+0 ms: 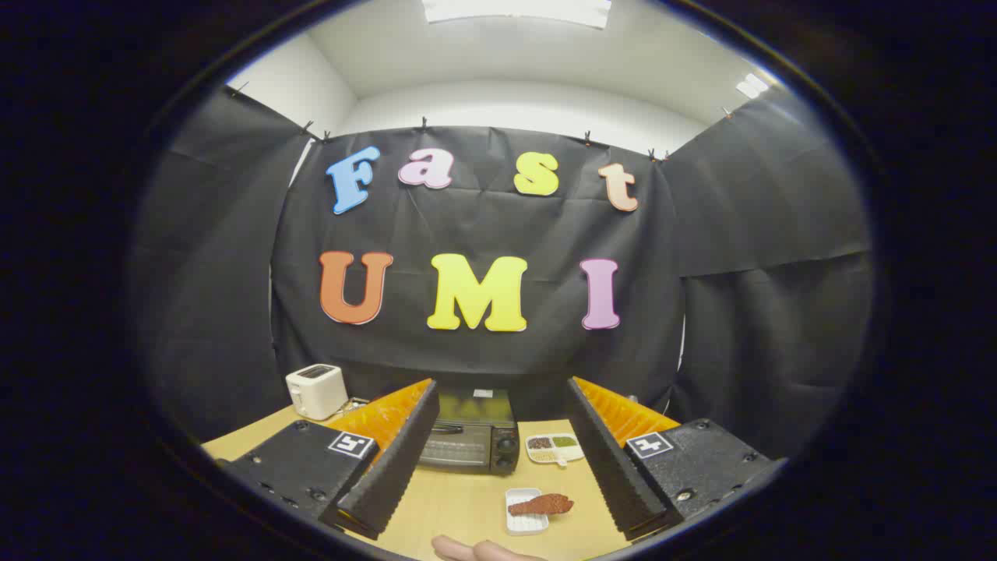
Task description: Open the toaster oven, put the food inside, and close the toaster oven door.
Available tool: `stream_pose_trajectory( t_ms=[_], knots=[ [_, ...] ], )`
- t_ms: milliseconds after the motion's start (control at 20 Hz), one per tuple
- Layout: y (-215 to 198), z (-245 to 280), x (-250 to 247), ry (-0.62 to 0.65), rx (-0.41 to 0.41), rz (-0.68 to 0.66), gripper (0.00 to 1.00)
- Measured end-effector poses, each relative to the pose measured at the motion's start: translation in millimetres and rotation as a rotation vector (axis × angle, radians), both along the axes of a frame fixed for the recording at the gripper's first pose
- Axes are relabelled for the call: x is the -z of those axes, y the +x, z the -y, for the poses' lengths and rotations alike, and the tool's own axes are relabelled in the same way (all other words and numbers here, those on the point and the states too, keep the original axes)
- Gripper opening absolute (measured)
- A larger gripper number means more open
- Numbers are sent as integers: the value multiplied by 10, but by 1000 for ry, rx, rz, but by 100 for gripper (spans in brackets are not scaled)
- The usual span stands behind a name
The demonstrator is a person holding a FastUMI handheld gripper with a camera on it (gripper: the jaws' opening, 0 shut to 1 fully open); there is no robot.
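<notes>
My fingers (498, 460) spread wide, gripping nothing. Toaster oven (471, 442) at lower centre, door closed. Risk: clipping the food (541, 505) on its small tray (523, 520) while reaching for the door.

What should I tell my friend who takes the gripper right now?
Gripper: open, holding nothing, fingers spread above the table.
Toaster oven: beyond the fingers, door shut.
Food: reddish-brown piece on a small white tray, between the fingers, nearer than the oven.
Done: nothing yet.
Left: open the door, put the food in, close the door.
</notes>
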State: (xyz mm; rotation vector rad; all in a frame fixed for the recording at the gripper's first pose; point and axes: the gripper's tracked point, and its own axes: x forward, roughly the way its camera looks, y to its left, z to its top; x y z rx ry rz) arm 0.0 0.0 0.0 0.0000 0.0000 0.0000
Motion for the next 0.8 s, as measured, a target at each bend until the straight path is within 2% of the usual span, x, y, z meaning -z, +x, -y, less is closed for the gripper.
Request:
stream_pose_trajectory(
  t_ms=[500, 800],
  knots=[
    [217, -83, 153, -7, 1, -20, 100],
    [703, -200, 262, -6, 8, -22, 100]
  ],
)
